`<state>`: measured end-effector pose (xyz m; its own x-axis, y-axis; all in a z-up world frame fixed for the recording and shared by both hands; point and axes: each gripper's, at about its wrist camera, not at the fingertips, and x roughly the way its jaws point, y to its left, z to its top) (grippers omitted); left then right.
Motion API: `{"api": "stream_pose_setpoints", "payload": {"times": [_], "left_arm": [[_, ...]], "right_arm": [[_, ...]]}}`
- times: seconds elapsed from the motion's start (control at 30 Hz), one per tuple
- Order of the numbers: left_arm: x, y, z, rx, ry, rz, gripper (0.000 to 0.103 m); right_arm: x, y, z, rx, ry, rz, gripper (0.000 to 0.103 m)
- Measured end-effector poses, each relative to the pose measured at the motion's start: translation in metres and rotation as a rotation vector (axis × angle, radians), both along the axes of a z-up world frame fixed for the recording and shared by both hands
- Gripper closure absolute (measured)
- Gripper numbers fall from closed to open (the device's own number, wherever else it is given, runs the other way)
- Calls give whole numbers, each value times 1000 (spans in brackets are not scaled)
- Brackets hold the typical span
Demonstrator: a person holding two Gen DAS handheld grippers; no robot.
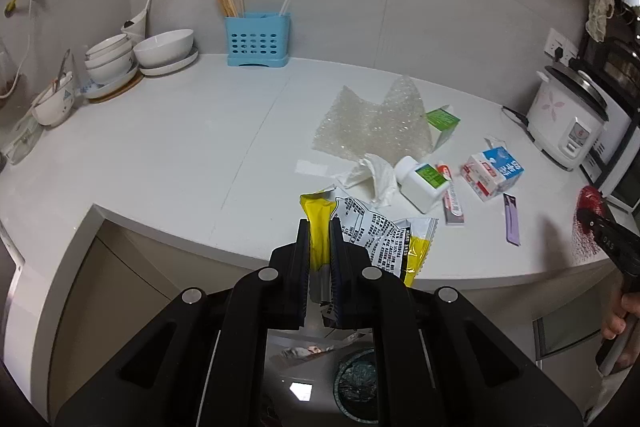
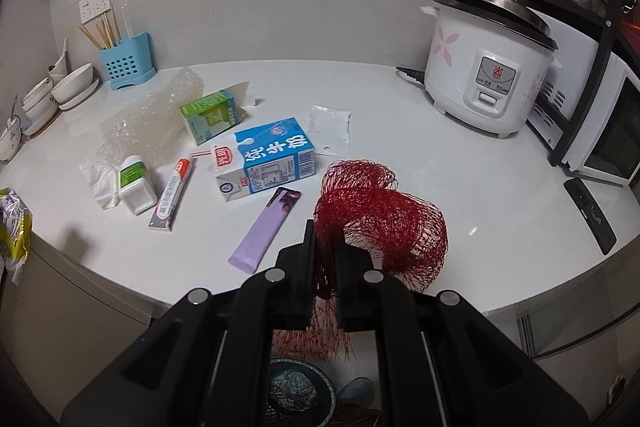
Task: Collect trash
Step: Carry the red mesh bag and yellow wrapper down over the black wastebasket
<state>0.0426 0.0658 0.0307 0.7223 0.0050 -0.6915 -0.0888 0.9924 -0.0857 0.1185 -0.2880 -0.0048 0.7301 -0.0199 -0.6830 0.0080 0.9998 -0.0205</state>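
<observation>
My left gripper [image 1: 319,227] is shut on a yellow and white snack wrapper [image 1: 376,235], held over the front edge of the white counter [image 1: 180,155]. My right gripper [image 2: 325,231] is shut on a red mesh net bag [image 2: 384,223], held over the counter's front edge. A bin [image 2: 296,391] with a dark liner shows below both grippers. On the counter lie bubble wrap [image 1: 376,123], a crumpled tissue [image 1: 376,179], a white bottle [image 2: 136,187], a toothpaste tube [image 2: 172,199], a blue milk carton [image 2: 264,159], a green carton [image 2: 210,117], a purple packet [image 2: 266,227] and a white sachet [image 2: 330,127].
A rice cooker [image 2: 488,67] and a microwave [image 2: 608,131] stand at the right. A black remote [image 2: 590,215] lies in front of the microwave. A blue utensil holder [image 1: 258,41] and stacked bowls [image 1: 132,59] stand at the back left.
</observation>
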Motion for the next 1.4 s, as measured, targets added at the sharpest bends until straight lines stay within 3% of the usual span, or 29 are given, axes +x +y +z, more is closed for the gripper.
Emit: {"api": "stream_pose_setpoints", "payload": {"times": [0.3,0.63,0.8,0.93,1.23,1.4], "left_arm": [[-42,-55,-26,2,-41,-79,94],[-78,-98,-90,-1,-62,-132,94],[-81,-116,-135,6,-67,-166,94],[-77,-128,-182,-3,-24,-199,94],[-58,-146,-300,-17,83,-250,94],[-48,-150,-354,-36,139,-270,94]], "right_arm": [[-62,21,-13,22,-58,73,96],[-123,28,-79,76,-76,121,96],[-133,32,-133,80,-43,124,96],[-131,30,-184,82,21,102,96],[-111,23,-311,123,246,46,96],[-106,21,-350,134,310,26,96]]}}
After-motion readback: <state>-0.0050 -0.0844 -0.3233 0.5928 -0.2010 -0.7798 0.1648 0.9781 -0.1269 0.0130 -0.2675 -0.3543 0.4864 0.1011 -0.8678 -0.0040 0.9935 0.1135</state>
